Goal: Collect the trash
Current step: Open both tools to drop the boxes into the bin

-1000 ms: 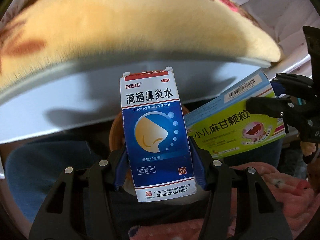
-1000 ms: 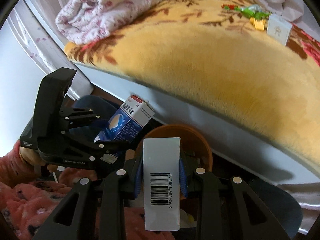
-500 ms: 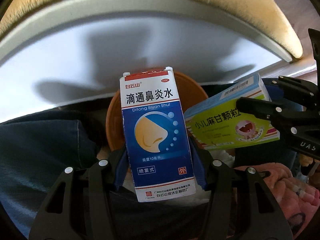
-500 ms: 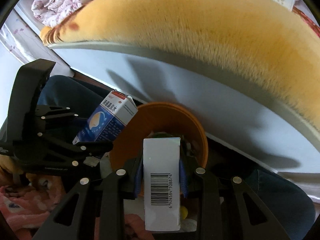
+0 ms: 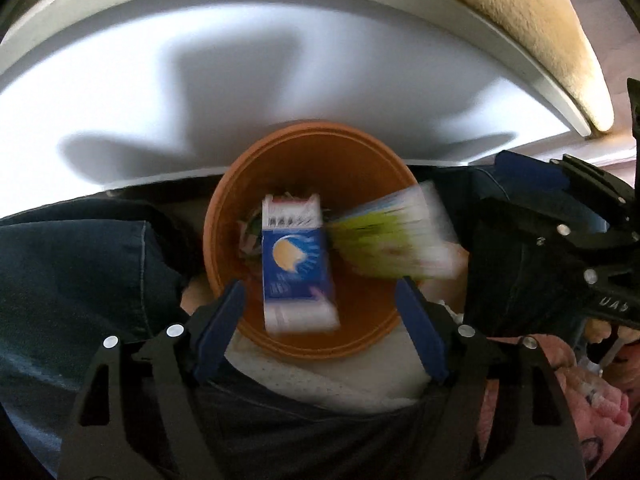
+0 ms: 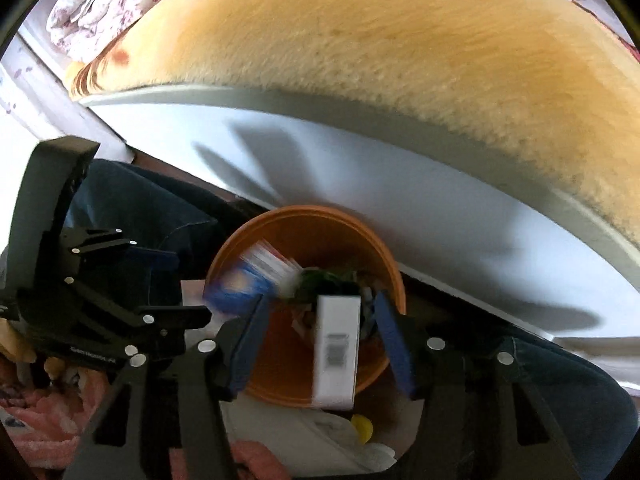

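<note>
My left tongs [image 5: 320, 304] are opening wide and the blue box [image 5: 298, 268] falls free over the orange bin [image 5: 360, 152]. My right tongs [image 6: 318, 332] are opening too, the white-sided box [image 6: 336, 356] dropping inside its rim. I should keep both above the bin's middle.

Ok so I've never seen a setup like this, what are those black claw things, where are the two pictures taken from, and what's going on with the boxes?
Each black claw is a hand-held gripper; a person holds one in each hand, and a camera on each looks along its fingers. One picture is from the left gripper, the other from the right gripper. Both point down into an orange bin beside a bed with a yellow blanket. Both sets of jaws are opening, pads clear. The blue box and the green box are blurred, apparently dropping into the bin, which already holds some scraps. Nothing is gripped.
</note>
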`<state>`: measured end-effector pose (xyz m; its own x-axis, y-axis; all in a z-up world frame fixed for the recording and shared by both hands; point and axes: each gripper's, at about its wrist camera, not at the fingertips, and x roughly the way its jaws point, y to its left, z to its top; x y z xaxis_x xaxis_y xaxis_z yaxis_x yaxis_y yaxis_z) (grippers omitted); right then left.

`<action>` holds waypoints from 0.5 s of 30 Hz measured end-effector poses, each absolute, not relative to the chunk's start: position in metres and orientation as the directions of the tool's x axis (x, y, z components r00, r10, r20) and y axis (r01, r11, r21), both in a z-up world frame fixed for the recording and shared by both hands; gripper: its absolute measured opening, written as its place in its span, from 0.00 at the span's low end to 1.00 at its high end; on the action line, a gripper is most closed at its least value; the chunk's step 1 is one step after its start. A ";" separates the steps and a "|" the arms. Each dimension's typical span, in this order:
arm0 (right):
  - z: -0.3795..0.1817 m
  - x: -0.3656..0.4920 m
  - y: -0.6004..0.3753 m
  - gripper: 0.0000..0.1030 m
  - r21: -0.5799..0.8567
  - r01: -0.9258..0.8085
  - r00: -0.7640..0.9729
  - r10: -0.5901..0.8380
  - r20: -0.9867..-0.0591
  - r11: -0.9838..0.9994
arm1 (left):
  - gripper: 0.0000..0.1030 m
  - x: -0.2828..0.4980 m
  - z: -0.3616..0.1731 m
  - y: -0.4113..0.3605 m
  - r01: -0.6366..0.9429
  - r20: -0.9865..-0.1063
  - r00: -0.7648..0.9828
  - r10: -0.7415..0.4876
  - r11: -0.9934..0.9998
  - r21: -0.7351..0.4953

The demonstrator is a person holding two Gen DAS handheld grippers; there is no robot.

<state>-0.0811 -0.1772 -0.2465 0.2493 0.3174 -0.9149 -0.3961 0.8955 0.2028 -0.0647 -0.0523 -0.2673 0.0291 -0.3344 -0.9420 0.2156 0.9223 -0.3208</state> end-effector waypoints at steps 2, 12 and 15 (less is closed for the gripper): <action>-0.244 -0.080 -0.182 0.57 0.204 -0.386 0.257 0.317 -0.913 0.900 | 0.78 -0.065 -0.265 -0.054 0.215 -0.943 0.036 -0.332 0.924 -0.317; -0.241 -0.087 -0.202 0.59 0.206 -0.361 0.269 0.313 -0.911 0.909 | 0.81 -0.065 -0.263 -0.053 0.219 -0.945 0.041 -0.326 0.925 -0.310; -0.241 -0.086 -0.203 0.59 0.209 -0.355 0.272 0.314 -0.909 0.911 | 0.81 -0.064 -0.259 -0.052 0.223 -0.945 0.049 -0.322 0.926 -0.304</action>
